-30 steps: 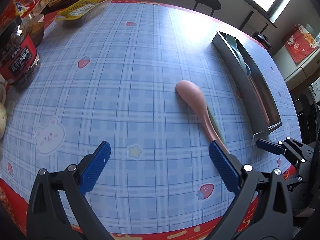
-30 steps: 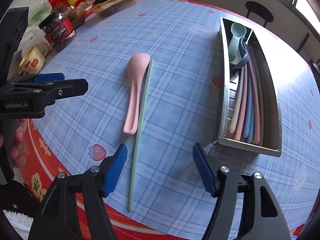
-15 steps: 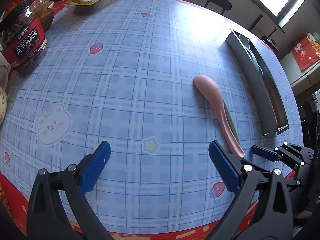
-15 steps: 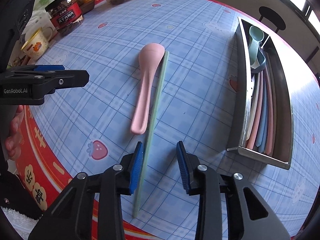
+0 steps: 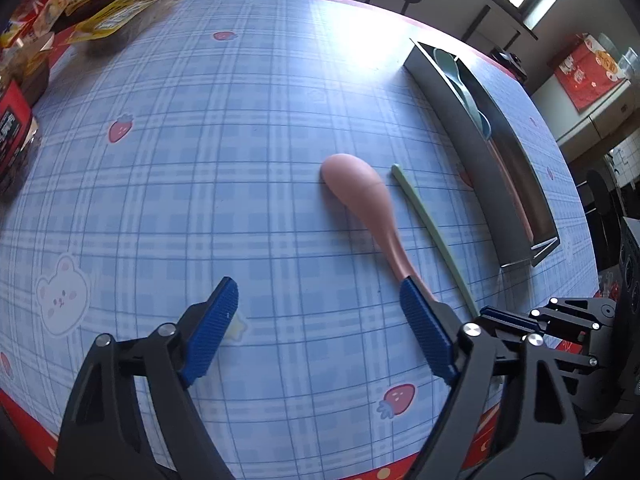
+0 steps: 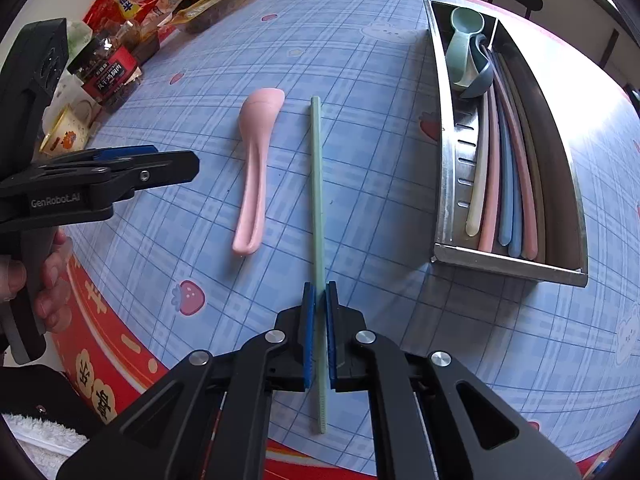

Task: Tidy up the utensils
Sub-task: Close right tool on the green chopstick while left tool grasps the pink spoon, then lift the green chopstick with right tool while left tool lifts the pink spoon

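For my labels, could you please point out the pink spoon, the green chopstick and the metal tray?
pink spoon (image 6: 251, 184): right wrist view, mid handle.
green chopstick (image 6: 317, 184): right wrist view, mid shaft.
metal tray (image 6: 508, 267): right wrist view, near wall.

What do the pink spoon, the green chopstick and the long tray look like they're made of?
Pink spoon: likely matte plastic or wheat-straw composite; soft, even pastel, no glare. Green chopstick: probably the same; dull surface, ridged tip. Tray: stainless steel, seemingly brushed; grey sheen, reflections, punched slots in its wall.
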`<action>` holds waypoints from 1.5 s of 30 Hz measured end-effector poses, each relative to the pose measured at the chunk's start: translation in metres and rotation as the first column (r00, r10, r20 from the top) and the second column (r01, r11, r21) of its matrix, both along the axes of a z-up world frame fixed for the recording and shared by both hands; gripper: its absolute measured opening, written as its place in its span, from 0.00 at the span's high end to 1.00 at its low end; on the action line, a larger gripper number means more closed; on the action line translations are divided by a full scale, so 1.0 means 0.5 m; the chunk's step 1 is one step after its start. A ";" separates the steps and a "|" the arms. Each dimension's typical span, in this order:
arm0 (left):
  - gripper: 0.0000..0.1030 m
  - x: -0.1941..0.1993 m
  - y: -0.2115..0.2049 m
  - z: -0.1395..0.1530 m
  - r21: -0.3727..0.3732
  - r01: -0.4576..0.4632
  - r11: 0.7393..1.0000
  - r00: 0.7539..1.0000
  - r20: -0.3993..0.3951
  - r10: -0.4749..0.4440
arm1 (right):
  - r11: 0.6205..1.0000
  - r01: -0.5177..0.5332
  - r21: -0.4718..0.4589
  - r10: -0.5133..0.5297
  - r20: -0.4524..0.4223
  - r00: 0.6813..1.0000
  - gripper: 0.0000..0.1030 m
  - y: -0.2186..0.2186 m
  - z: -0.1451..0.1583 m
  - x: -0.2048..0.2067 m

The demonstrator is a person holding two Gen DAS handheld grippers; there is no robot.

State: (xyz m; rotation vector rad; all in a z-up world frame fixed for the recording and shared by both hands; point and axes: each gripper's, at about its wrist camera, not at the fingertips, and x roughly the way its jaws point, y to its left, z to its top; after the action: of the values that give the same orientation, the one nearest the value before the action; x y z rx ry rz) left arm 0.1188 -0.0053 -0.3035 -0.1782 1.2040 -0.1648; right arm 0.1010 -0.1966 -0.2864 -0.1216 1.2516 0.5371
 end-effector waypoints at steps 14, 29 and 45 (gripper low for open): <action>0.55 0.086 -0.063 -0.026 -0.033 0.053 0.998 0.998 -0.012 -0.054 | 0.999 -0.003 0.032 0.002 0.006 1.000 0.94 -0.021 0.001 -0.007; 0.88 0.108 -0.091 -0.033 0.001 0.105 0.994 0.994 0.012 -0.105 | 0.999 0.002 0.048 -0.003 0.007 1.000 0.94 -0.025 0.003 -0.010; 0.88 0.017 -0.084 -0.045 0.006 0.215 0.976 0.976 -0.013 -0.215 | 0.998 0.012 0.057 -0.012 0.006 1.000 0.95 -0.030 0.001 -0.010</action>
State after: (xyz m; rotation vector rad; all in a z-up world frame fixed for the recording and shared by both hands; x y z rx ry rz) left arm 0.1272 -0.0475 -0.3261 -0.0416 1.2350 -0.3492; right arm 0.0959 -0.2116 -0.2860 -0.0678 1.2285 0.5613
